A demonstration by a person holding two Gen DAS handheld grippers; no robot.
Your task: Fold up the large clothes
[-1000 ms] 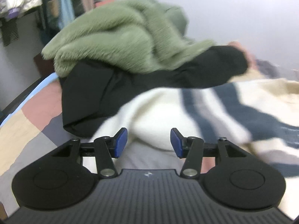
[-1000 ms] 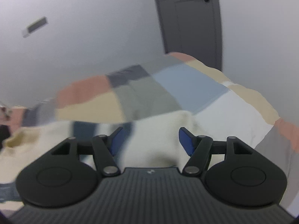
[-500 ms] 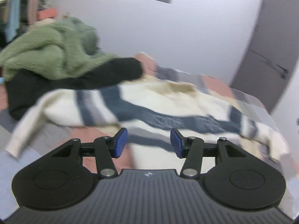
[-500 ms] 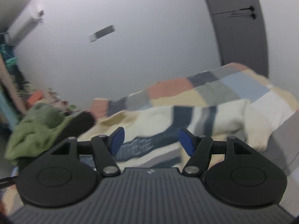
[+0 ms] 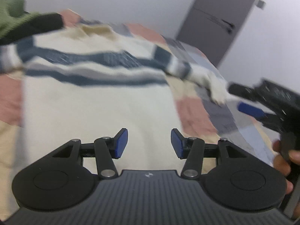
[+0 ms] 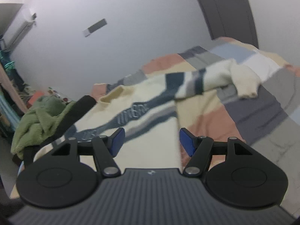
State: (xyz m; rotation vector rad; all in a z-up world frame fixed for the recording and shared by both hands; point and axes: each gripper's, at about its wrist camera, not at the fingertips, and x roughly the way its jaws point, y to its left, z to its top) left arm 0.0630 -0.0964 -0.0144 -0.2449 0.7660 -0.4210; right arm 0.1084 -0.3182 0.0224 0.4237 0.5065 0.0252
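Grey walls are closing in a bedroom where a patchwork quilt in pink, beige, grey and blue is covering the bed. Lying spread flat on it is a cream sweater with navy and grey stripes across the chest; its collar is pointing toward the far wall, and its body is reaching down to both cameras. One sleeve is stretching out to the side, its cuff folding over onto the quilt. At the sweater's other shoulder, a green fleece is sitting heaped on a black garment, whose sleeve is lying over the sweater's edge. A dark door is standing behind the bed.

Above the sweater's lower body, the left gripper is hanging with its blue pads about half apart, gripping nothing. The right gripper is hanging over the sweater's side edge, likewise parted and empty. From the left camera, a hand is showing around the right gripper's handle.
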